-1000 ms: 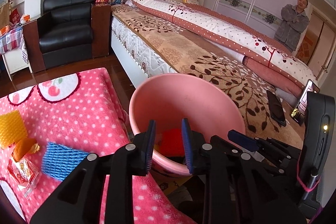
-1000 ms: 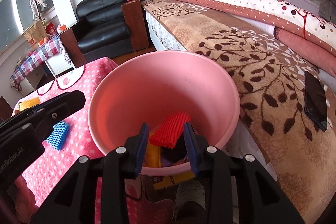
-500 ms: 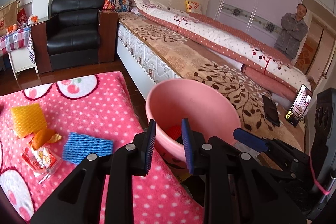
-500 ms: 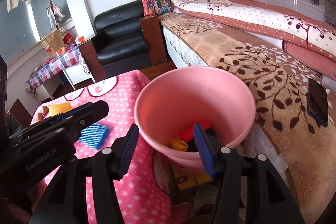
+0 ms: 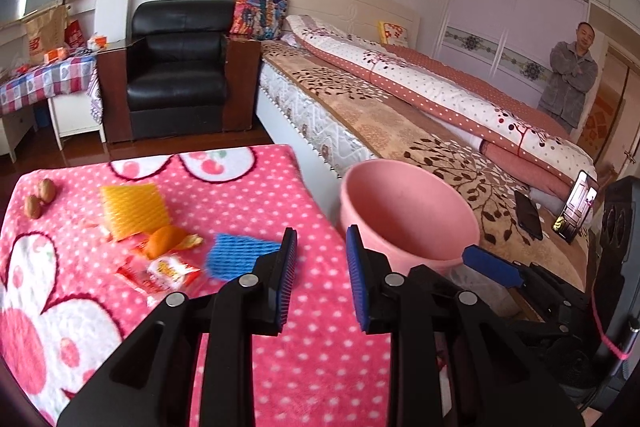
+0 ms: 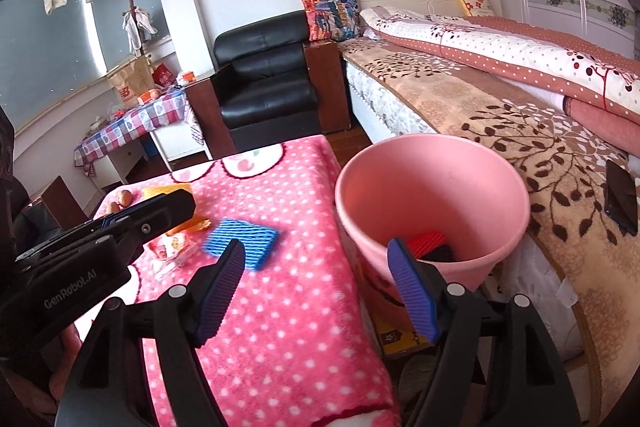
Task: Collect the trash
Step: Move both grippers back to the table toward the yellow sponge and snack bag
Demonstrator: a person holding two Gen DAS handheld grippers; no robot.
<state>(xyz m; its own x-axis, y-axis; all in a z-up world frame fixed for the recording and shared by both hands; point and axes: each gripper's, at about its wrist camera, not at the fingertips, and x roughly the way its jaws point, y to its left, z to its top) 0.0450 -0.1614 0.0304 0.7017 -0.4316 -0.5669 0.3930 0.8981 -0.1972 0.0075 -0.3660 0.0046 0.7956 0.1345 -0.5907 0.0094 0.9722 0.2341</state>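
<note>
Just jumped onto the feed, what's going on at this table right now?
Trash pickup in progress. Both grippers are open and empty: the right gripper hovers over the table edge beside the pink bin, which already holds a red foam net. The left gripper points along that edge. Left on the pink tablecloth: a blue foam net, a yellow foam net, orange peel and a snack wrapper.

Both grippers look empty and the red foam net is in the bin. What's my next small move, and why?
Probably ease the right gripper forward and down toward the blue foam net. Its jaws are wide open and empty, and that net is the nearest piece on the pink blanket, ahead of its left finger. The pink bin stands close alongside.
</note>
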